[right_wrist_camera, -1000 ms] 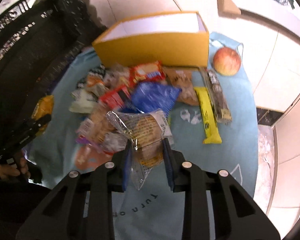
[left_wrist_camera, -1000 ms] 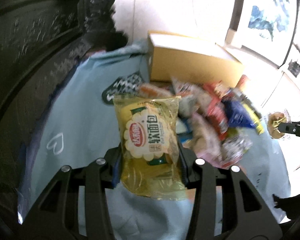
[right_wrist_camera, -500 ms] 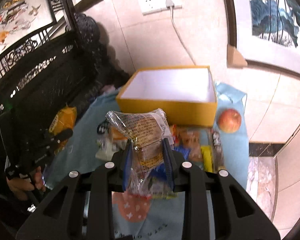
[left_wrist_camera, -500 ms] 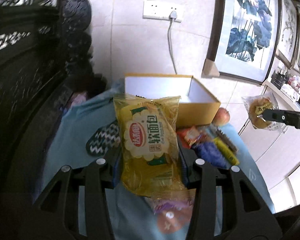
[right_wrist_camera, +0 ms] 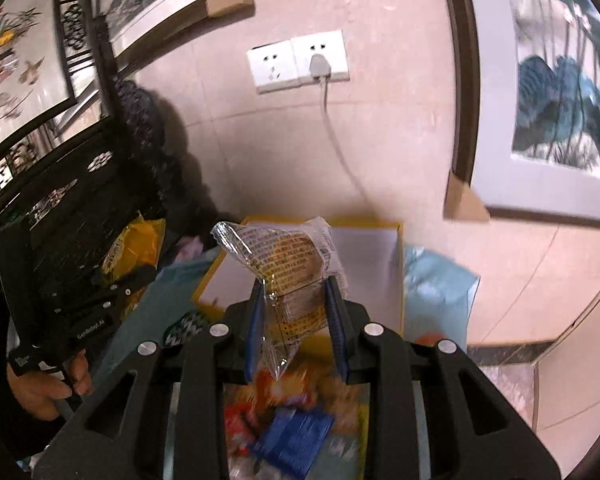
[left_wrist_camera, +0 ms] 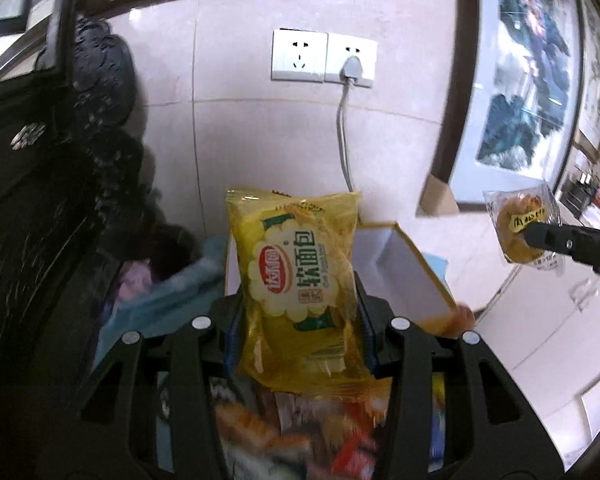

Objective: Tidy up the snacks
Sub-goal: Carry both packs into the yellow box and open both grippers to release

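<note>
My left gripper [left_wrist_camera: 298, 320] is shut on a yellow bread packet [left_wrist_camera: 296, 276], held upright above the table. My right gripper [right_wrist_camera: 296, 312] is shut on a clear-wrapped bun [right_wrist_camera: 288, 264]. The same bun [left_wrist_camera: 520, 228] hangs at the right of the left wrist view. At the left of the right wrist view the yellow packet [right_wrist_camera: 134, 248] shows in the other gripper, with a hand [right_wrist_camera: 44, 388] on its handle. The open yellow box [right_wrist_camera: 364, 256] with a white inside lies just beyond both packets. Blurred loose snacks [right_wrist_camera: 292, 420] lie below the fingers on the blue cloth [right_wrist_camera: 436, 280].
A tiled wall with a socket plate [left_wrist_camera: 324, 62] and a plugged-in grey cable stands behind the box. Framed paintings [right_wrist_camera: 560, 92] hang to the right, and a dark carved wooden screen [left_wrist_camera: 40, 200] fills the left. An apple [left_wrist_camera: 464, 316] peeks out beside the box corner.
Both grippers have risen with their packets and moved toward the box. The snack pile has dropped to the bottom of both views, and the wall and socket have come into sight.
</note>
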